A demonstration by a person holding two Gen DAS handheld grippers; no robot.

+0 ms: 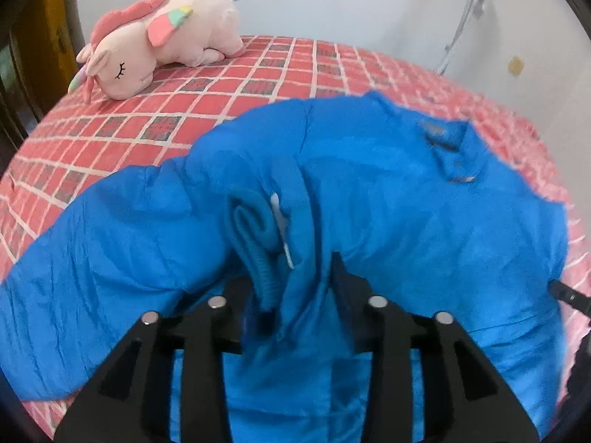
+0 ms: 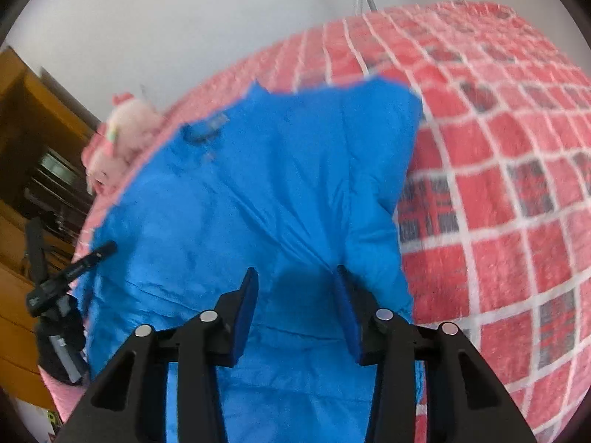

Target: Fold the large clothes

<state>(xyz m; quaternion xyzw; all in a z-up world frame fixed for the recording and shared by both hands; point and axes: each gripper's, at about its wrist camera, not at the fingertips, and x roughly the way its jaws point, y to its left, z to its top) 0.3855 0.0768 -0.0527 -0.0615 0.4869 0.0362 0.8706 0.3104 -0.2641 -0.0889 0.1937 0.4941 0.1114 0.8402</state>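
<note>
**Blue jacket bunched in the left jaws, spread beneath the right**

A large blue jacket (image 1: 388, 199) of thin, slightly crinkled, smooth fabric lies across a bed (image 1: 229, 85) covered with a red-and-white checked bedspread, its squares soft and fuzzy, some printed in a darker plaid. The garment's body spreads flat with shallow creases; a collar with a small tab lies toward the far side, and one sleeve trails to the left in the left wrist view. A ribbed knit cuff (image 1: 258, 254), paler blue and rolled into a soft tube, sits in a gathered fold with a thin white strip beside it. A plush pink unicorn (image 1: 162, 37), rounded and velvety, lies at the far corner of the bed near a plain white wall.

The left gripper (image 1: 295, 284) has black angular arms with round metal pins. A bunch of jacket fabric, including the ribbed cuff, stands up between its jaws, which are partly closed around it; the fold fills the gap and the jaws appear to pinch it.

The right gripper (image 2: 295, 280) has blue pads on its inner faces. Its jaws stand parted, with flat jacket cloth (image 2: 258, 184) lying below and between them, near the garment's right edge; the pads do not press on a fold.
</note>
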